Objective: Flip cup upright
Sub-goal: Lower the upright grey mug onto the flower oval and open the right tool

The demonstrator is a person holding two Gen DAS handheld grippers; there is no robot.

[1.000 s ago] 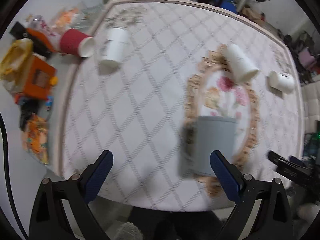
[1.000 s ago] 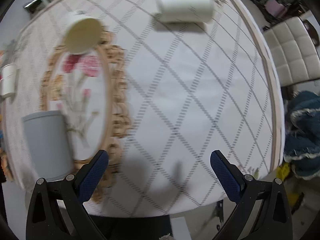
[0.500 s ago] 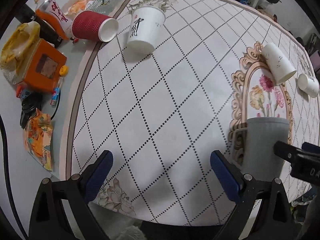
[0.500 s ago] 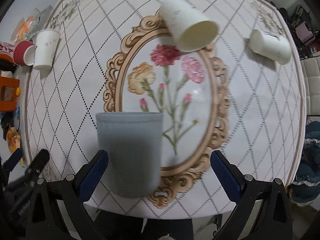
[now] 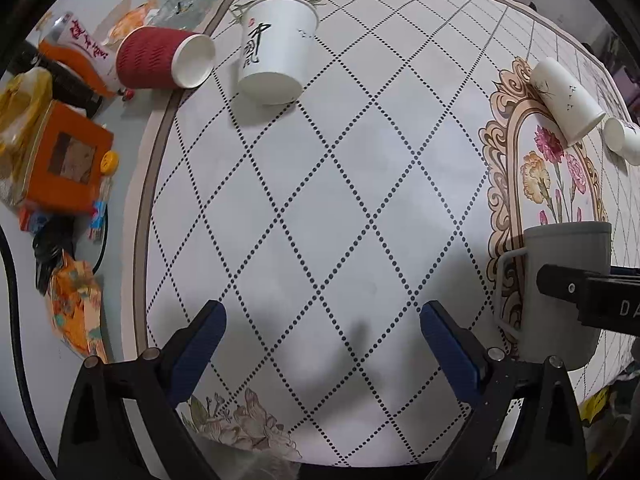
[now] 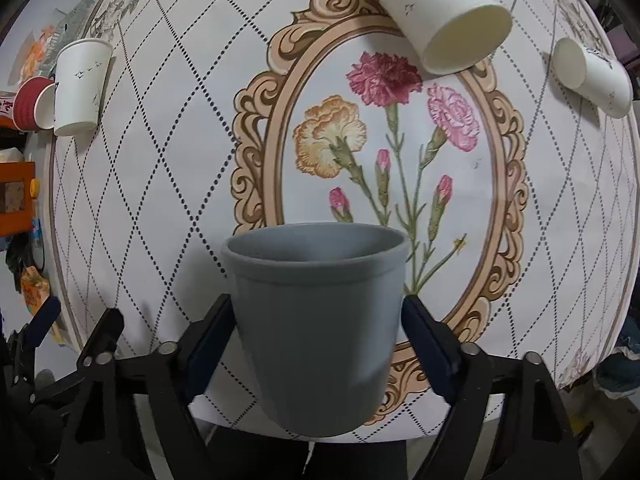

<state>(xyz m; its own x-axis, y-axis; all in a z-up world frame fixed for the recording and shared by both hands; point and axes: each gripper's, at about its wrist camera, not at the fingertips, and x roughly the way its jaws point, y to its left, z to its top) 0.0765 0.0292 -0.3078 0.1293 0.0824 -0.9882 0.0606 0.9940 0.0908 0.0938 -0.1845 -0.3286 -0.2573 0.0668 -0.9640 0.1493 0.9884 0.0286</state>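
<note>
A grey cup point(image 6: 316, 320) with a handle stands upright, mouth up, near the table's front edge. My right gripper point(image 6: 316, 332) has its two blue-padded fingers pressed against the cup's sides, shut on it. In the left wrist view the same grey cup point(image 5: 560, 280) shows at the right with the right gripper's black body across it. My left gripper point(image 5: 320, 340) is open and empty over the patterned tablecloth point(image 5: 320, 200), to the left of the cup.
White paper cups lie on their sides: one point(image 6: 436, 20) on the floral frame, one point(image 6: 592, 76) at far right, one point(image 5: 276, 56) at far left beside a tipped red cup point(image 5: 164, 62). An orange box point(image 5: 60, 160) and packets sit off the cloth's left edge.
My right gripper closed in on the grey cup and its fingers shut on its sides. My left gripper shifted further left, away from the cup, and stayed open.
</note>
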